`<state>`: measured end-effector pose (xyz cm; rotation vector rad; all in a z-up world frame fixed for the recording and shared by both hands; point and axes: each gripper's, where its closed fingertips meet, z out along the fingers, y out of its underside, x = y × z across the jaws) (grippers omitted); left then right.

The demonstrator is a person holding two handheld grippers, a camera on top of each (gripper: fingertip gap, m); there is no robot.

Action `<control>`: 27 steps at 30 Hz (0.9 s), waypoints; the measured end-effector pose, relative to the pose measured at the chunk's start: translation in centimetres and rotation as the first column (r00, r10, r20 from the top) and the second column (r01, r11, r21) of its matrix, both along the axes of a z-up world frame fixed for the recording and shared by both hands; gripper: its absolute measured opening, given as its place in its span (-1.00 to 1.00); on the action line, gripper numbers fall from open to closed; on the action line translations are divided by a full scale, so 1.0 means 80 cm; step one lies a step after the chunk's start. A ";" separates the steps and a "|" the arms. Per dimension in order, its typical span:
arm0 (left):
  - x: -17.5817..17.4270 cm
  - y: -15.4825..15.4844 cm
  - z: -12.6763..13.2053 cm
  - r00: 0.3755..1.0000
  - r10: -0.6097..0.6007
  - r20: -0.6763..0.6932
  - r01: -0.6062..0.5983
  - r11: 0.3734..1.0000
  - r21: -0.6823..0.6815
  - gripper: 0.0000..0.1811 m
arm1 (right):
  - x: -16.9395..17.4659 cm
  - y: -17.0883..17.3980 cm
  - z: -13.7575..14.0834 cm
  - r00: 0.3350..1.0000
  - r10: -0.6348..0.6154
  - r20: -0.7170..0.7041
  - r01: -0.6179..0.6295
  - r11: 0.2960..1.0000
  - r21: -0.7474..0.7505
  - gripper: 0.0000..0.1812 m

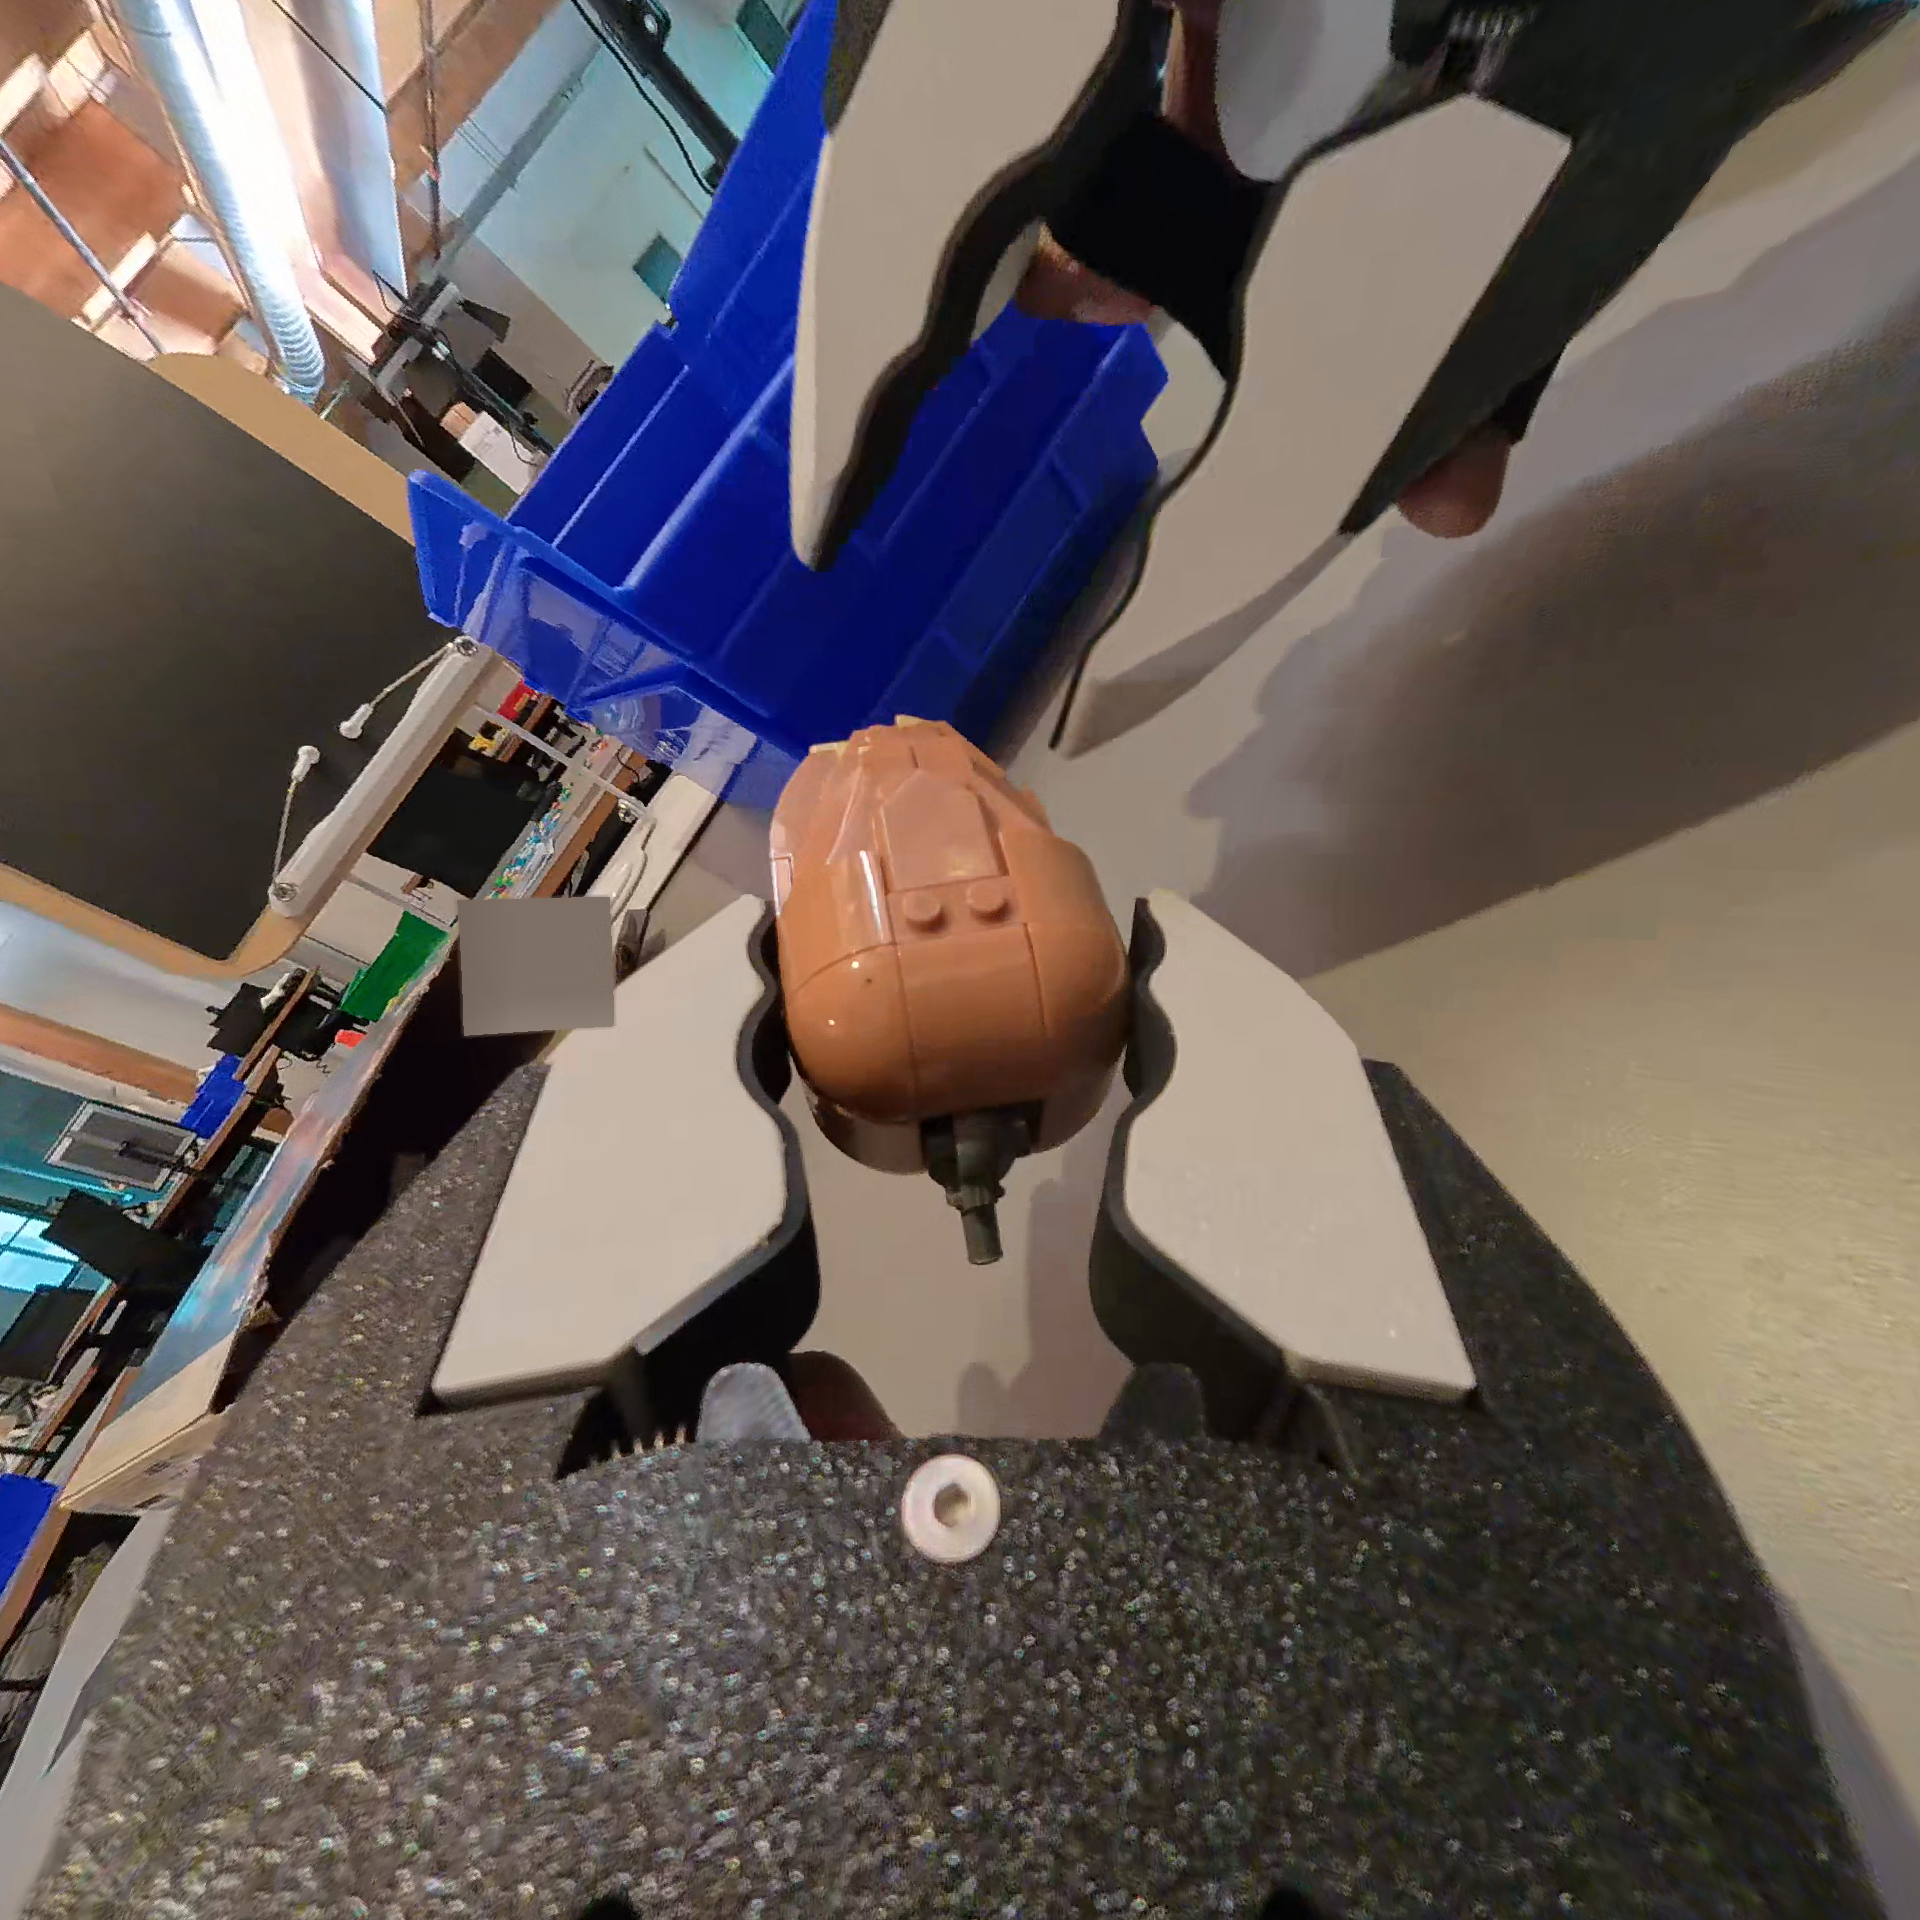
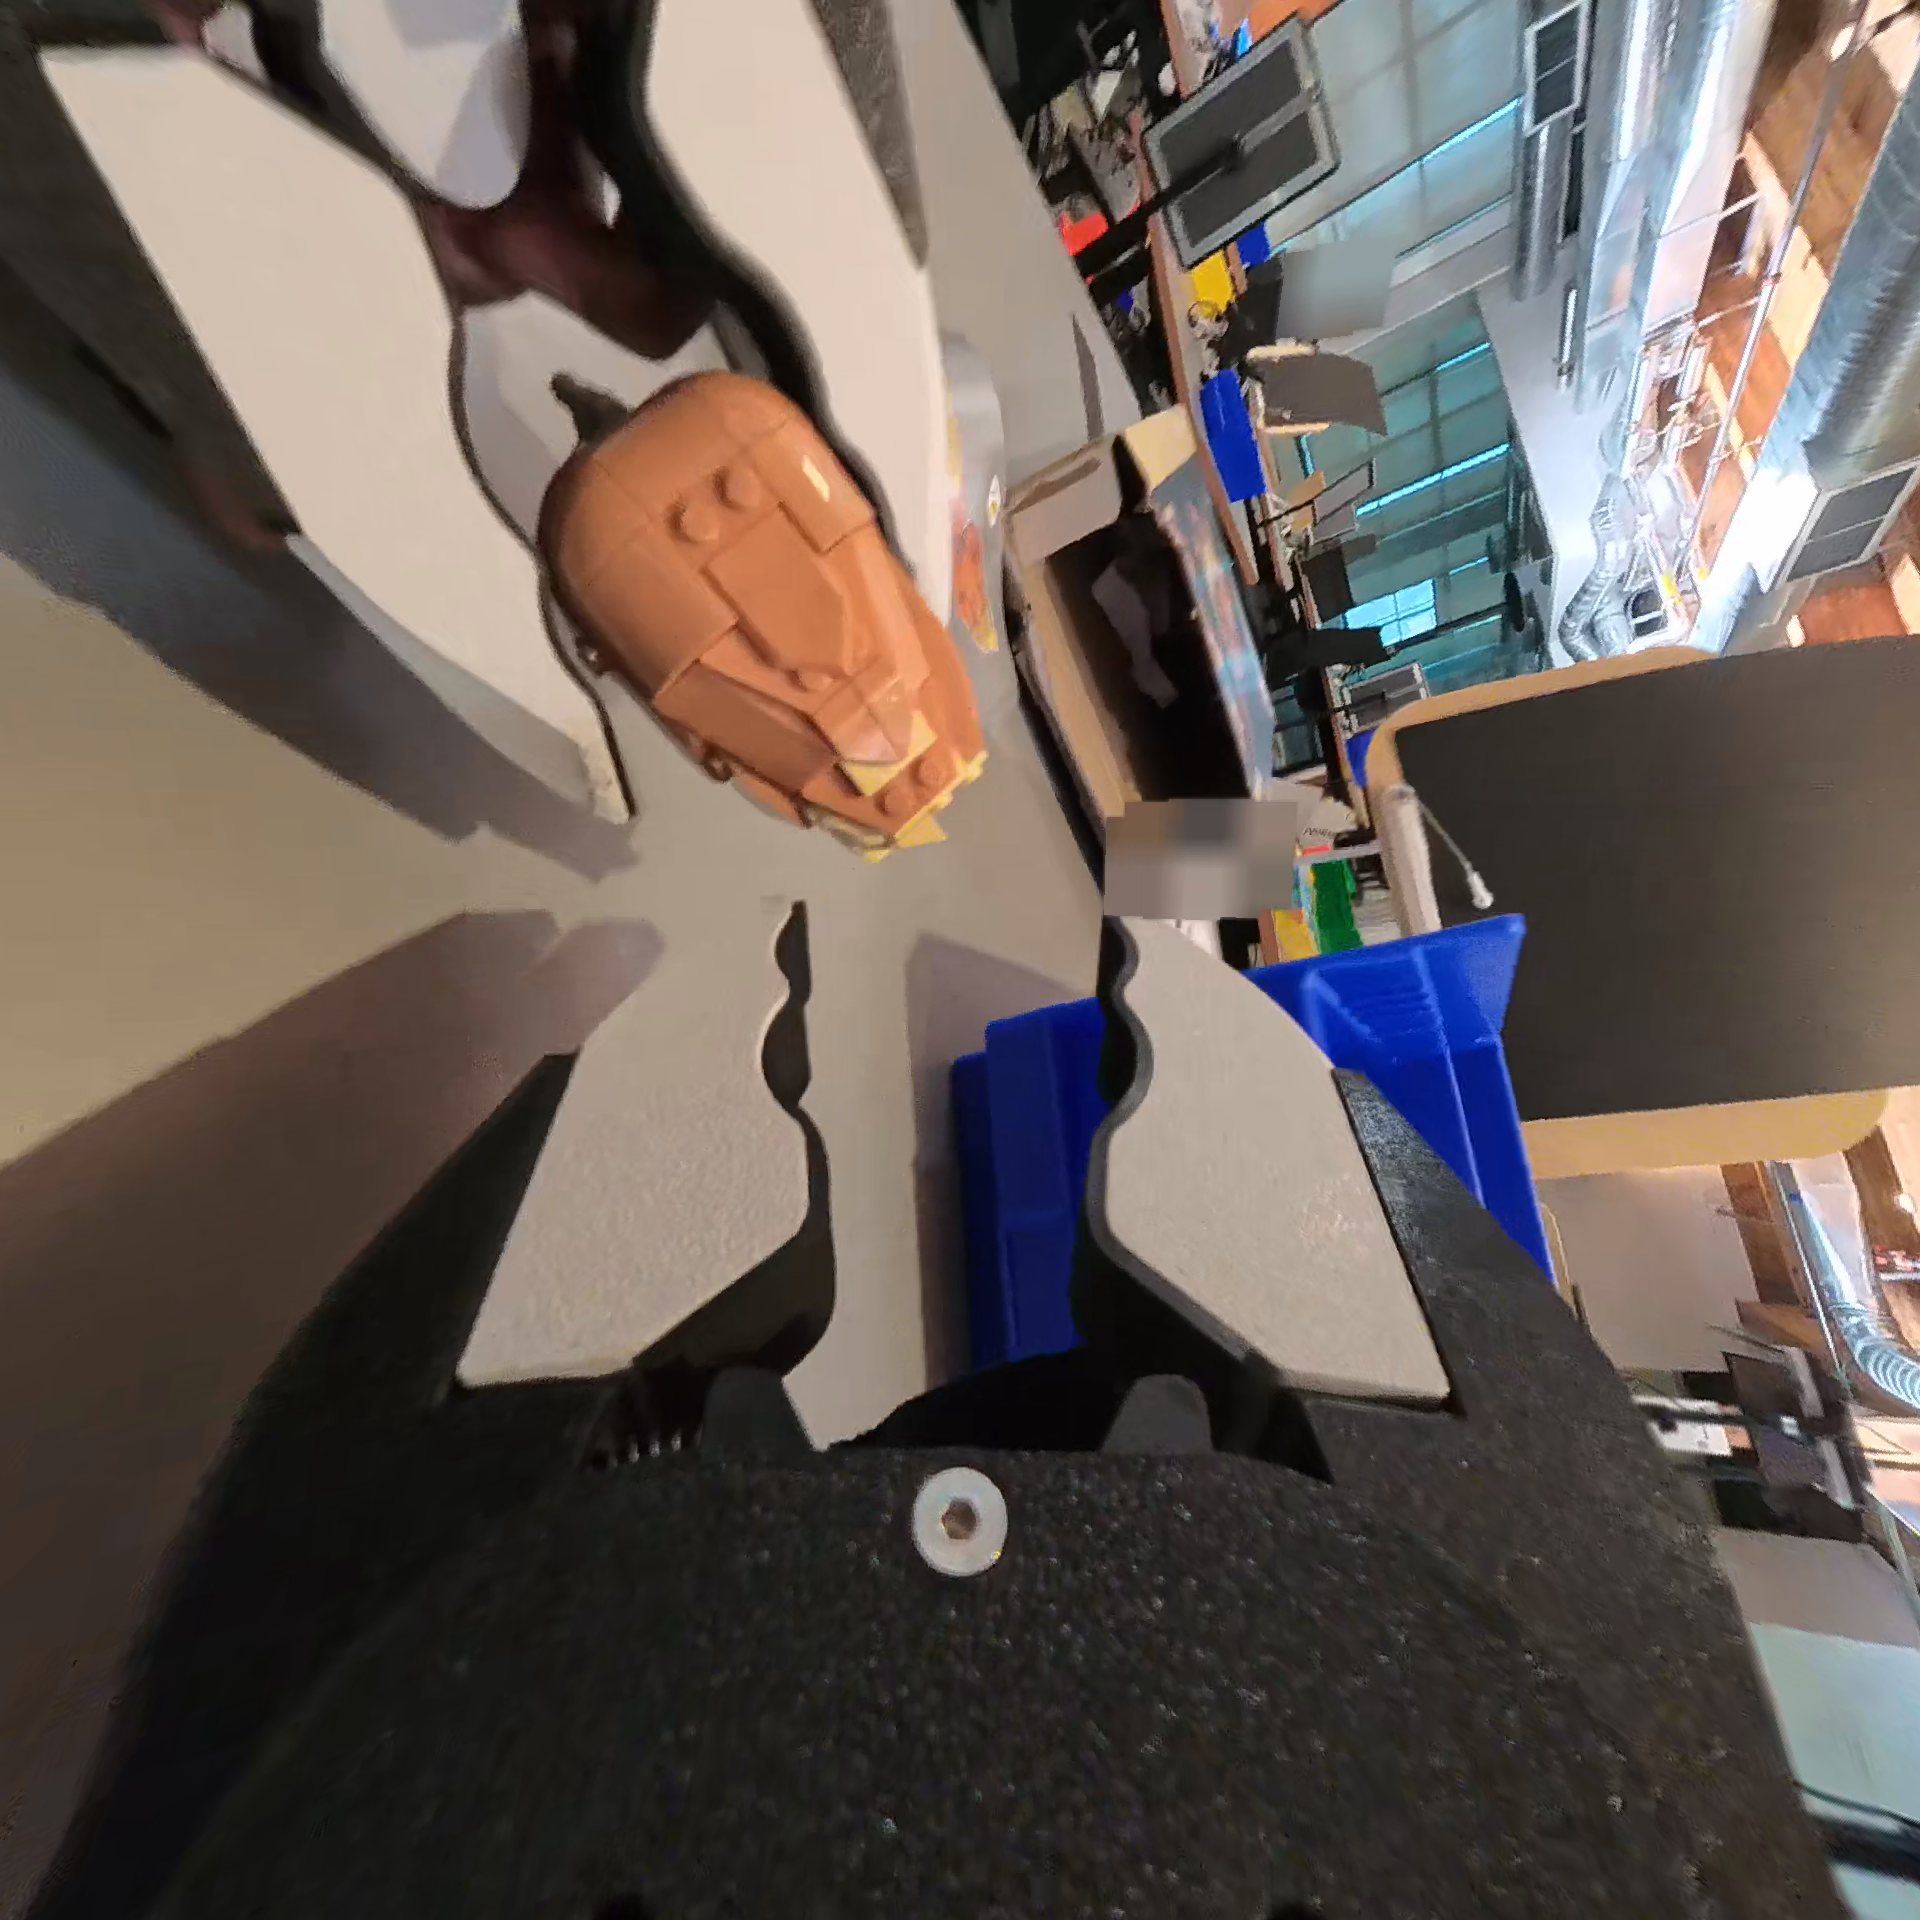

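Bins come first: a blue plastic bin (image 1: 790, 540) stands on the grey desk (image 1: 1558, 790), and its inside is not visible. An open cardboard box (image 2: 1081, 582) at the desk edge holds something dark and unclear. No writing can be read. The left hand-held gripper (image 1: 951, 1023) pinches a brown brick-built model (image 1: 935, 956) between its fingers, above the desk. The right hand-held gripper (image 2: 951, 1023) is spread and holds nothing, near the model.
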<state>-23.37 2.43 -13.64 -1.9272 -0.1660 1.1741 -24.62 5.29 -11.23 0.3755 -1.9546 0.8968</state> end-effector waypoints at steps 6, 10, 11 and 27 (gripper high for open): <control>-0.003 -0.001 -0.006 0.999 0.013 -0.048 -0.017 0.997 -0.081 -0.30 | -0.004 -0.001 -0.030 1.000 -0.023 -0.007 0.023 0.996 0.084 -0.39; -0.002 0.002 -0.010 0.997 0.007 -0.074 -0.017 0.991 -0.131 -0.30 | -0.002 -0.004 -0.031 0.997 -0.030 -0.077 0.038 0.994 0.106 -0.44; -0.002 0.003 -0.010 0.997 0.005 -0.083 -0.017 0.990 -0.143 -0.30 | -0.002 -0.005 -0.032 0.996 -0.032 -0.089 0.042 0.993 0.111 -0.46; 0.014 0.018 -0.012 0.993 -0.078 -0.092 0.063 0.986 -0.156 -0.30 | -0.006 -0.007 -0.051 0.991 -0.066 -0.117 0.087 0.980 0.181 -0.66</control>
